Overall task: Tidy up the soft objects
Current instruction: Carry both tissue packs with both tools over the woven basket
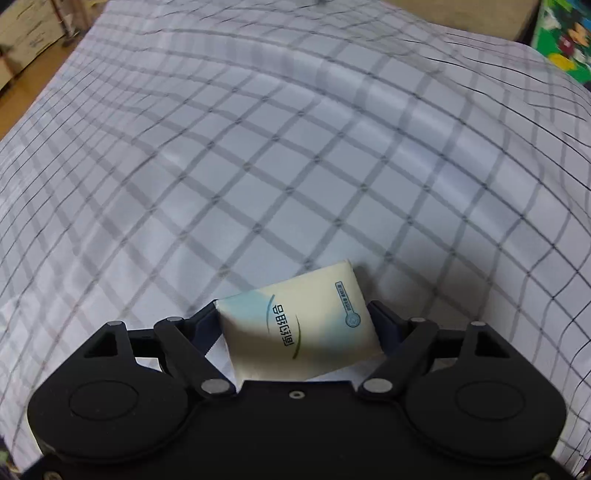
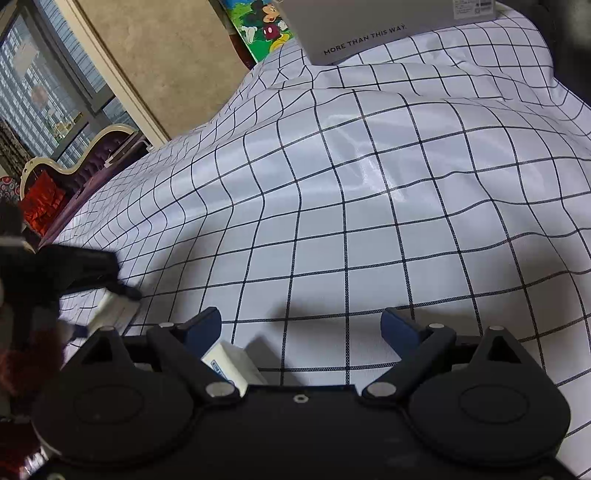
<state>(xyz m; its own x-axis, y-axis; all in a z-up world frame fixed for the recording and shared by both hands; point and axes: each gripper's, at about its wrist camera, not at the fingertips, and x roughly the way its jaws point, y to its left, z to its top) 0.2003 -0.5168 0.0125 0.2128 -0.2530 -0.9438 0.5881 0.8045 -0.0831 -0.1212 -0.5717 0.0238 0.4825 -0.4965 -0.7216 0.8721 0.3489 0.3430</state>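
Cream tissue pack (image 1: 299, 325), tilted, clamped by left gripper (image 1: 295, 317); right gripper (image 2: 301, 325) fingers wide.

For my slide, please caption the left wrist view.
Left claw grips a tissue pack above the checked cloth.

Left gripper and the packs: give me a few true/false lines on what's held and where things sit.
1. The left gripper is shut on a tissue pack. True.
2. The right gripper is shut on a pack. False: its jaws stand wide apart; a second pack lies by its left finger, gripped by nothing.
3. The cloth is plain white. False: it is white with a dark grid.
4. A grey box sits at the far end of the cloth. True.
5. The held pack bears printed characters. True.
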